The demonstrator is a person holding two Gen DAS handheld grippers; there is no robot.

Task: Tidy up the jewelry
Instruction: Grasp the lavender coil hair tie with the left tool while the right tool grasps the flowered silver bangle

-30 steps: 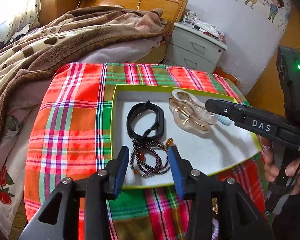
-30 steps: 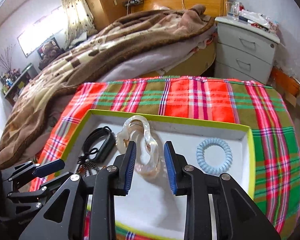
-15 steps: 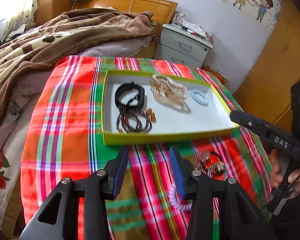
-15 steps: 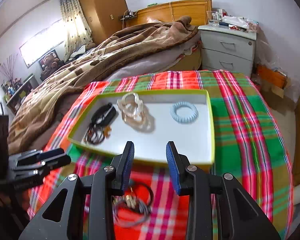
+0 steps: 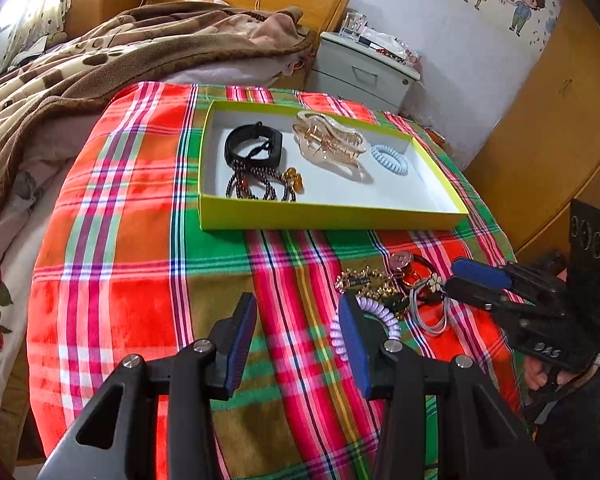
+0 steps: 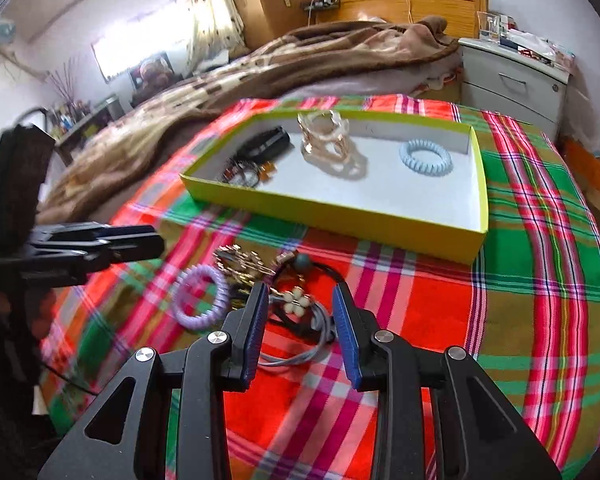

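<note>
Over the loose pile [image 6: 260, 292], both grippers have pulled back from the tray [image 6: 340, 212].

Overall light: bright, even daylight in both views.
Source: curtained window [image 6: 140, 54], blown out white; a second glare patch at the left wrist view's top-left.
Shadows: soft, short, under the hair claw [image 5: 328, 144] inside the yellow-green tray [image 5: 328, 216].
Blur: right wrist view smears toward its left edge; plaid tablecloth [image 6: 440, 312] sharper.
Distortion: 2 fisheye frames, dark vignetted corners, bowed edges.
</note>
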